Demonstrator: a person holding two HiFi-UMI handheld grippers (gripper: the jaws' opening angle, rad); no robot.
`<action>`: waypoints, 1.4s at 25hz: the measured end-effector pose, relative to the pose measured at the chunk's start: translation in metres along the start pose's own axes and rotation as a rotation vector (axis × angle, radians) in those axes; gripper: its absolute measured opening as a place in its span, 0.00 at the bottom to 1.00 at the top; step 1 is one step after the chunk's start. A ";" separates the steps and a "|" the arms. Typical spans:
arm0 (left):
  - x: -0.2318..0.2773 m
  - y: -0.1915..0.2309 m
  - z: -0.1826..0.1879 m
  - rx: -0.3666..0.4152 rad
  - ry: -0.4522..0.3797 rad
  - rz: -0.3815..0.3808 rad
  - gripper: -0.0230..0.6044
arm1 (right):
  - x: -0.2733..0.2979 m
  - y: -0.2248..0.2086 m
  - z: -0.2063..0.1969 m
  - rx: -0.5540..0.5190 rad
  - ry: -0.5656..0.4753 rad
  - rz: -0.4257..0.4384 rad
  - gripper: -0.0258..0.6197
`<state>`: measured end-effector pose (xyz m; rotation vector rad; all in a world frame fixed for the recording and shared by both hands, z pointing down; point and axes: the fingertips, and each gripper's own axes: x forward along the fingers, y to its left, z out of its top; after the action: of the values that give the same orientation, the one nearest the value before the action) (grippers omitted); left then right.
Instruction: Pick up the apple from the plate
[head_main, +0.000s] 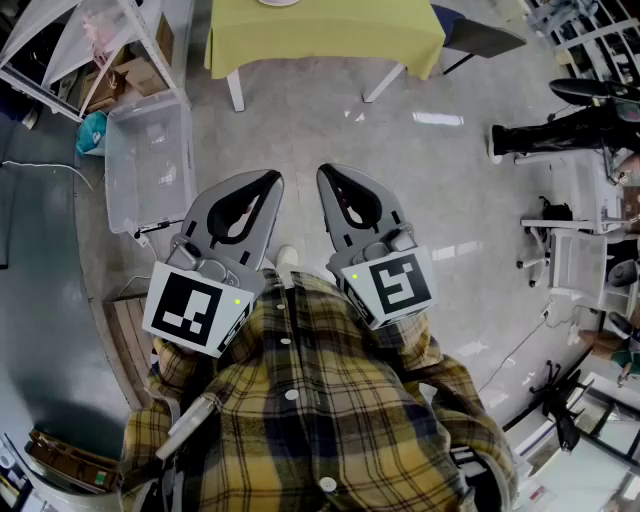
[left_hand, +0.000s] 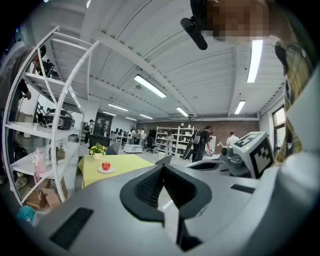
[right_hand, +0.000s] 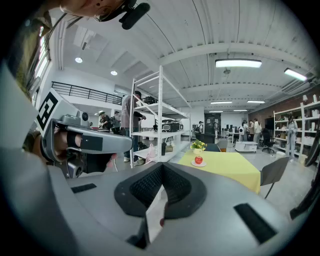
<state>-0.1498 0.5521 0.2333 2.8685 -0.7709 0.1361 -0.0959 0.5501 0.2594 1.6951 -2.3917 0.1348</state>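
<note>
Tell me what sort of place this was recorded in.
Probably an open lab or workshop hall: white shelving racks, strip-lit ceiling, people at the back, and a yellow table holding the apple.

The person wears a flannel shirt (head_main: 330, 420) checked in mustard yellow, navy and brown, with long sleeves in the same check and a row of small white buttons (head_main: 291, 394) down the front. The left gripper (head_main: 271, 180) and the right gripper (head_main: 324, 172) are smooth light-grey shells that taper to a rounded point around a dark teardrop-shaped opening. Each carries at its back a white cube (head_main: 195, 308) printed with black square markers and lit by a tiny green light. In the gripper views, ribbed black pads (left_hand: 150, 187) line the opening, and dark rectangular slots sit in the grey shell on either side.
</note>
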 end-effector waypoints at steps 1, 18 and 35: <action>0.002 -0.002 -0.001 0.000 0.000 0.001 0.05 | -0.003 -0.002 -0.001 0.002 -0.003 -0.001 0.04; 0.022 -0.030 -0.020 -0.011 0.034 -0.009 0.05 | -0.022 -0.020 -0.026 0.070 0.005 0.011 0.04; 0.107 0.116 0.009 -0.036 0.012 0.000 0.05 | 0.131 -0.085 0.001 0.029 0.034 0.009 0.04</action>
<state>-0.1153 0.3992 0.2542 2.8316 -0.7630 0.1375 -0.0579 0.4004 0.2831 1.6813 -2.3839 0.1995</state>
